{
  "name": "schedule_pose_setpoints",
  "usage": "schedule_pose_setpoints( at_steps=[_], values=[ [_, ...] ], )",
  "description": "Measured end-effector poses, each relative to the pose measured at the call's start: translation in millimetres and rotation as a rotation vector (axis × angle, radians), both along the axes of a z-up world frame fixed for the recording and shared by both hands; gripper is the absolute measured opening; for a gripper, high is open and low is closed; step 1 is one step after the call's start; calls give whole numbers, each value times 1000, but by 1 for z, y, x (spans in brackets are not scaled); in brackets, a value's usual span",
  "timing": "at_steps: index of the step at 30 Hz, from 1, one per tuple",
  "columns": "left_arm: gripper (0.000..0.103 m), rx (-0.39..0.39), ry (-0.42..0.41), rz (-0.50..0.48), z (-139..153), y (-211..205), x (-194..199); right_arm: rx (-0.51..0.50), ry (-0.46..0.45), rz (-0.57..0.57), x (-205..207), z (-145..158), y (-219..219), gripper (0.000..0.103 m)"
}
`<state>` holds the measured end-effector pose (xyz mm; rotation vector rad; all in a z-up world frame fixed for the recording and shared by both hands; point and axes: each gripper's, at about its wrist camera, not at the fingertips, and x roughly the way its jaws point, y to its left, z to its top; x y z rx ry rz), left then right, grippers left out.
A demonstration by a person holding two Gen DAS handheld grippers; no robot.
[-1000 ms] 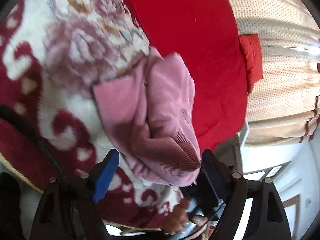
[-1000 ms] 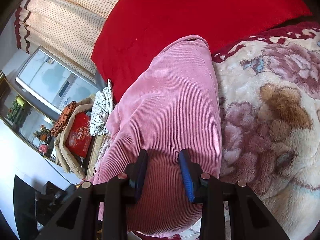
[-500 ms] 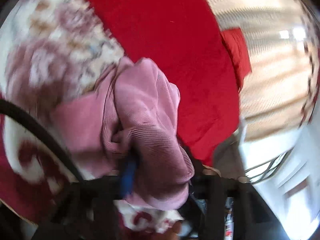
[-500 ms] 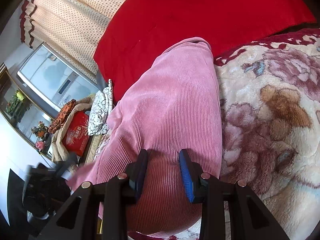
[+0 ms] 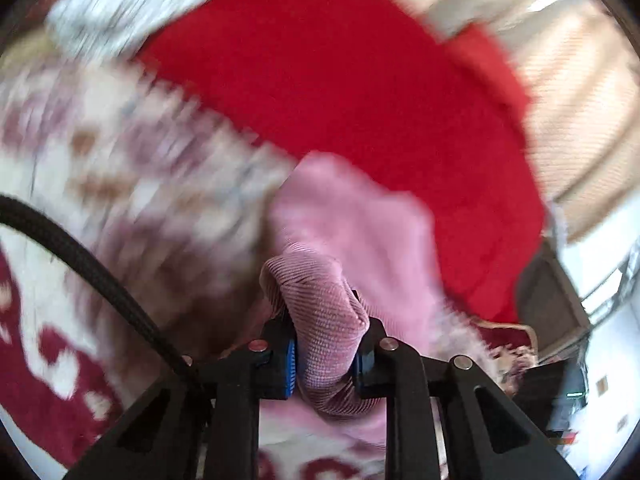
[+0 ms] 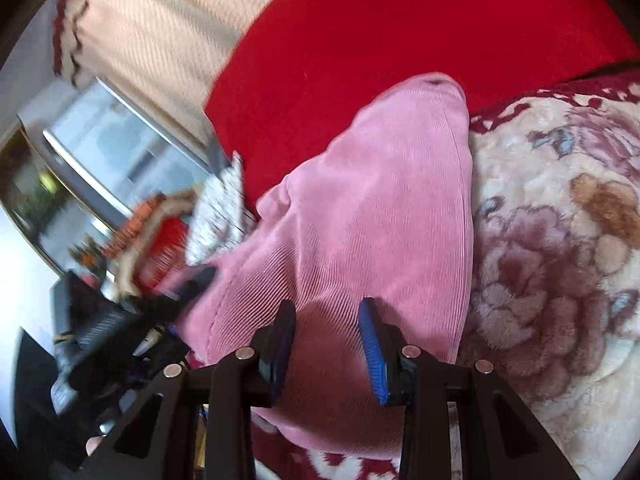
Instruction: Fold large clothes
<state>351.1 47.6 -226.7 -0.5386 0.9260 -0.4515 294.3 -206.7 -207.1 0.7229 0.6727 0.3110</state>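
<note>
Since a second ago my left gripper (image 5: 325,354) has gone from open to clamped on a bunched fold of the pink garment (image 6: 372,216) and is swinging fast, blurring the blanket (image 5: 120,184). My right gripper (image 6: 326,346) keeps its jaws apart over the garment lying on the blanket beside the red cushion (image 6: 400,28). I judge a fold is under way.

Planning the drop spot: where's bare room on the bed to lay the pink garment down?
Free: the floral blanket right of the garment, and the red cover beyond it. Crowded: the bed's left edge, with clutter and the left gripper.
</note>
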Motion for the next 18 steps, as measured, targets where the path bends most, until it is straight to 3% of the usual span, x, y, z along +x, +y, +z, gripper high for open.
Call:
schedule_pose_setpoints(
  at_steps=[2, 6, 11, 16, 18],
  values=[
    [23, -3, 36, -30, -12, 3, 6, -38, -3, 17, 1, 1, 9, 36],
    [25, -3, 18, -50, -11, 5, 3, -72, 10, 41, 2, 19, 6, 35],
    [27, 38, 22, -43, -10, 2, 3, -115, -20, -55, 36, 49, -22, 35],
    [29, 62, 15, -56, -10, 2, 2, -153, 83, -89, 110, 37, -36, 37],
    [32, 31, 28, -65, -12, 5, 6, -172, 199, -90, 145, 9, -40, 35]
  ],
)
